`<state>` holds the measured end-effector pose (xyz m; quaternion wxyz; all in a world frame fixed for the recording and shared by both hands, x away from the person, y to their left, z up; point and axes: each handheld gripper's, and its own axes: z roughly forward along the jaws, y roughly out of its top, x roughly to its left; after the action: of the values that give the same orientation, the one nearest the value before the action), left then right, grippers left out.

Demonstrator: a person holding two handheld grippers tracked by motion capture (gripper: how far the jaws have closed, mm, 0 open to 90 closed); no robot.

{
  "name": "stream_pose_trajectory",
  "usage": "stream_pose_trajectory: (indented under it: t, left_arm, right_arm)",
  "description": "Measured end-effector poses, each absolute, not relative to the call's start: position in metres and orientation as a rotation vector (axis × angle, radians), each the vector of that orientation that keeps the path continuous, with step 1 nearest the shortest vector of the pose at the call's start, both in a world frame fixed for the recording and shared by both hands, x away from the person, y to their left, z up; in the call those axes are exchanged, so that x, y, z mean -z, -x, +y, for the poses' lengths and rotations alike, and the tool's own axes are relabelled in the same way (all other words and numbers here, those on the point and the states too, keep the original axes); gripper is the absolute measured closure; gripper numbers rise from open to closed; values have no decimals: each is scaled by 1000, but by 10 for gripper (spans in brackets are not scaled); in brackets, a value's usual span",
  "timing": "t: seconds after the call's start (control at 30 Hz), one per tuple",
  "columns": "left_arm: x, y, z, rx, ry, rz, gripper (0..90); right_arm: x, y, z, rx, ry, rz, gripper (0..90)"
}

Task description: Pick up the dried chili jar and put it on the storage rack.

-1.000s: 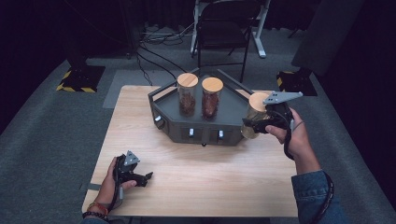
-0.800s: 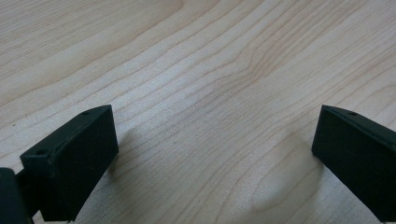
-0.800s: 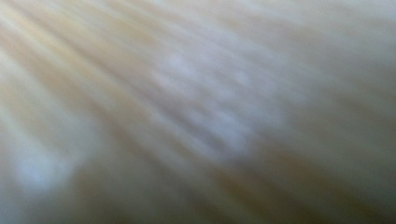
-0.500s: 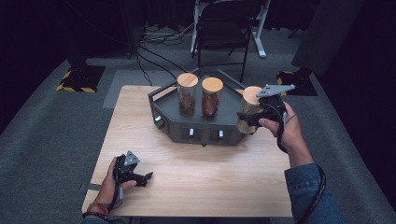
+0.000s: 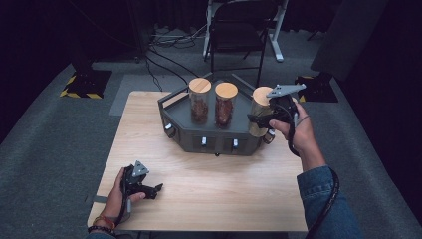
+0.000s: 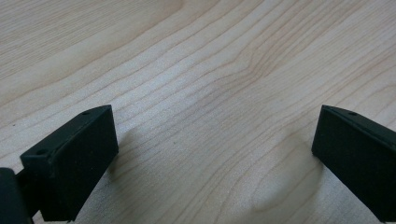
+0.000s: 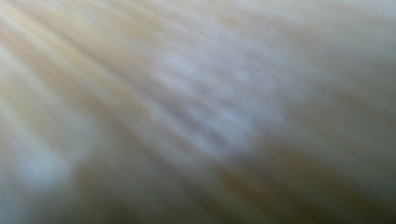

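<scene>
The right gripper (image 5: 261, 119) clasped the upright third jar (image 5: 261, 110) at the tray's (image 5: 171, 107) right edge; the left gripper (image 5: 152, 189) lay open, far off.

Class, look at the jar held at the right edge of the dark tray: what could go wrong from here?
1. The right gripper holds the third jar at the tray's right edge; it might catch the rim and tip.
2. It could knock the middle jar, which stands close beside it on the tray.
3. The right gripper view is a blur, so the grip cannot be checked; the jar may slip.
</scene>
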<state>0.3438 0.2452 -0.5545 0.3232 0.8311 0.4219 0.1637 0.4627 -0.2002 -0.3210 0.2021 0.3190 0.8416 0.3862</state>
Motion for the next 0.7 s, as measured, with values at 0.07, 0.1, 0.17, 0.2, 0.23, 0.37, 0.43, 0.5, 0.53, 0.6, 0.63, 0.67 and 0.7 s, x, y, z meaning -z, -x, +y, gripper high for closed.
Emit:
stream_pose_trajectory:
  t: [0.07, 0.1, 0.17, 0.2, 0.23, 0.37, 0.43, 0.5, 0.53, 0.6, 0.63, 0.67, 0.7]
  left_arm:
    - [554, -344, 245, -430, -2181, 1107, 0]
    - [554, -344, 245, -430, -2181, 1107, 0]
    - [554, -344, 245, -430, -2182, 1107, 0]
    - [554, -344, 245, -430, -2181, 1107, 0]
    - [554, -344, 245, -430, -2181, 1107, 0]
    - [555, -344, 245, -430, -2181, 1107, 0]
    - [554, -344, 245, -429, -2181, 1107, 0]
    - [554, -344, 245, -429, -2181, 1107, 0]
    - [554, -344, 245, -429, -2181, 1107, 0]
    - [554, -344, 245, -430, -2182, 1107, 0]
    - [554, -344, 245, -430, -2182, 1107, 0]
    - [554, -344, 245, -430, -2181, 1107, 0]
    - [554, -344, 245, -429, -2181, 1107, 0]
  right_arm:
    - [323, -466, -199, -1078, -890, 2345, 245]
    - [323, -468, -199, -1079, -890, 2343, 245]
    - [325, -472, -197, -1079, -896, 2347, 245]
    - [326, -474, -196, -1070, -898, 2346, 246]
    - [326, -475, -195, -1067, -899, 2343, 246]
    - [327, -481, -192, -1087, -908, 2332, 246]
    - [327, -483, -190, -1087, -914, 2325, 246]
    - [328, -486, -189, -1090, -925, 2322, 246]
    - [329, -487, -188, -1091, -927, 2323, 245]
    - [329, -489, -187, -1086, -934, 2323, 246]
    - [329, -490, -186, -1084, -932, 2323, 246]
    - [329, -491, -185, -1086, -935, 2322, 245]
    - [330, -492, -184, -1083, -936, 2323, 246]
